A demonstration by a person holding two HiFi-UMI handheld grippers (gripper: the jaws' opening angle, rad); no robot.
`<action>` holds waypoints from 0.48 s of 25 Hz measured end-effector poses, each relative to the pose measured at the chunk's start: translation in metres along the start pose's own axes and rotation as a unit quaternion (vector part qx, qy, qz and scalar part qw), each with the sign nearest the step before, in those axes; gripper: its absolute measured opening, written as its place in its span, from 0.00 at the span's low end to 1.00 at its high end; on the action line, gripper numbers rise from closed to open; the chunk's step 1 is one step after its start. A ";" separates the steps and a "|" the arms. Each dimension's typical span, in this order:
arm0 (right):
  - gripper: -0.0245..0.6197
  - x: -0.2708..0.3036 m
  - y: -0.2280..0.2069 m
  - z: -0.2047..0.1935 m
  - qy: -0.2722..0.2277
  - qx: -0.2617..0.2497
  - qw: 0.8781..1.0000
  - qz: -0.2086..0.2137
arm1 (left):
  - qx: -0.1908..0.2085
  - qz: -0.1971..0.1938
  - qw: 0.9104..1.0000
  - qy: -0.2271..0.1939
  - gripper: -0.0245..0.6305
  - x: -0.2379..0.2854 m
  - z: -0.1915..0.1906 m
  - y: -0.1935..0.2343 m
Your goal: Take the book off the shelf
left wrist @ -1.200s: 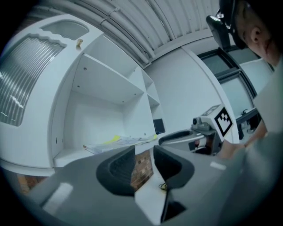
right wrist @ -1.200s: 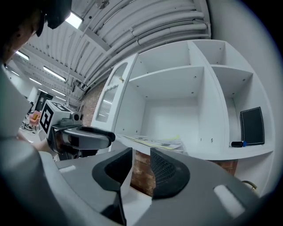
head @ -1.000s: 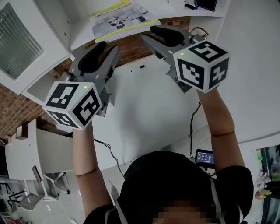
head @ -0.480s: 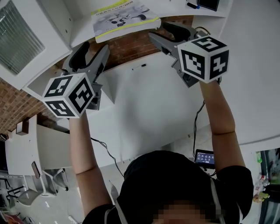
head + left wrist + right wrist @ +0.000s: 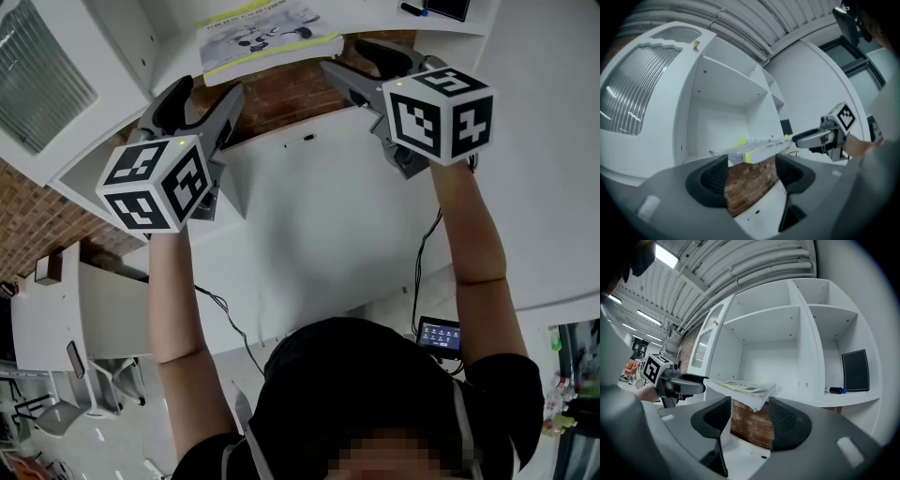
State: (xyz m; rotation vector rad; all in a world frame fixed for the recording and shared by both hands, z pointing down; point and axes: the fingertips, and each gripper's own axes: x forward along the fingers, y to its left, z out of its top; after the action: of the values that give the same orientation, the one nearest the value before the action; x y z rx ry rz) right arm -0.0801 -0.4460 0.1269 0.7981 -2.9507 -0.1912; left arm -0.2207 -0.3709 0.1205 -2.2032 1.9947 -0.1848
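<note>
A thin book (image 5: 267,33) with a white cover and yellow edge lies flat on the white shelf (image 5: 375,17), its near edge overhanging the shelf front. My left gripper (image 5: 204,94) is raised just below the book's left end, apart from it. Its jaws are opening with nothing between them. My right gripper (image 5: 361,58) is under the book's right end, jaws also opening and empty. In the left gripper view the book (image 5: 754,146) lies just beyond the left gripper (image 5: 751,173). In the right gripper view the book (image 5: 740,387) lies just beyond the right gripper (image 5: 750,416).
A brick wall (image 5: 281,94) runs under the shelf, above a white desk (image 5: 309,216). The compartment to the right holds a black panel (image 5: 855,370) and a marker (image 5: 834,390). A cabinet door with ribbed glass (image 5: 633,93) stands at the left.
Both grippers have risen toward the shelf and closer to the book's ends. The jaws of both have spread wider.
</note>
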 end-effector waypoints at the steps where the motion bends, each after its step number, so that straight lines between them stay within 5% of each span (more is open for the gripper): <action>1: 0.44 0.000 -0.001 0.000 0.002 0.001 1.000 0.000 | 0.008 0.000 1.000 0.001 0.51 0.001 0.002 0.000; 7: 0.47 0.006 0.003 -0.005 0.022 -0.013 1.000 0.005 | 0.074 0.003 0.997 0.024 0.53 0.008 -0.001 -0.003; 12: 0.47 0.009 0.014 0.004 0.033 -0.106 0.994 0.007 | 0.179 0.005 0.983 0.051 0.53 0.012 -0.001 -0.005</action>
State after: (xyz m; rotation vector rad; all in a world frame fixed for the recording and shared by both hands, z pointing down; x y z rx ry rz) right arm -0.0948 -0.4383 0.1252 0.7388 -2.8122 -0.4591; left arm -0.2152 -0.3822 0.1217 -1.9902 1.8456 -0.6140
